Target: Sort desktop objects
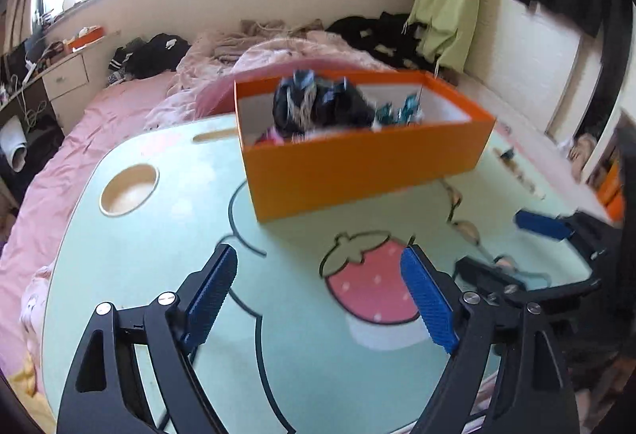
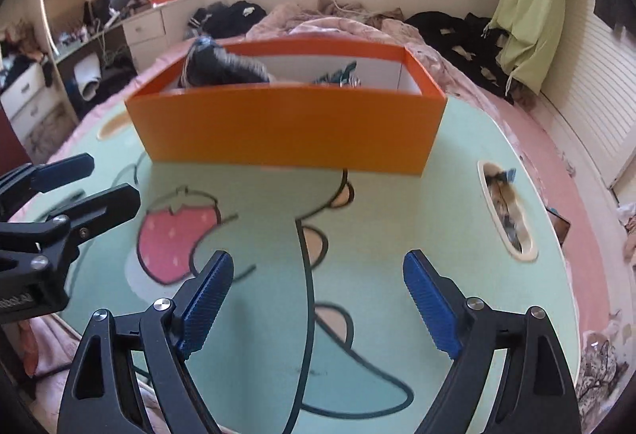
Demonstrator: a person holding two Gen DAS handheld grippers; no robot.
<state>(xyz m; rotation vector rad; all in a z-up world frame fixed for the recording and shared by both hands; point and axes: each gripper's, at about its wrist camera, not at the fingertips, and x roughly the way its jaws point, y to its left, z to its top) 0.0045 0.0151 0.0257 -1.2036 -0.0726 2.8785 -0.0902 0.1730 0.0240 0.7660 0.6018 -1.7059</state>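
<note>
Hovering above the mint-green lap table [image 2: 457, 235], both grippers are empty with their blue pads spread wide. The left gripper [image 1: 318, 287] hangs over the printed strawberry, the right gripper [image 2: 318, 294] over the cartoon outline; each shows at the edge of the other's view.

At the table's far side stands the orange box [image 2: 286, 127], upright and open-topped. Inside it lie a dark fuzzy bundle [image 2: 222, 66] toward the left and some small teal pieces [image 2: 338, 76] toward the right; both are blurred and I cannot tell what they are.

On the table's right edge, an oval slot [image 2: 505, 211] holds small mixed items, too blurred to name. These look like what is left to sort.

Judging by its look, the bundle is soft and light, and would squash under the pads, so a pinch across its middle should do. The slot items seem small and possibly slippery; they sit recessed, so 1 finger would need to dip inside the rim. The box looks like thin card, which would flex if gripped by 1 wall.
</note>
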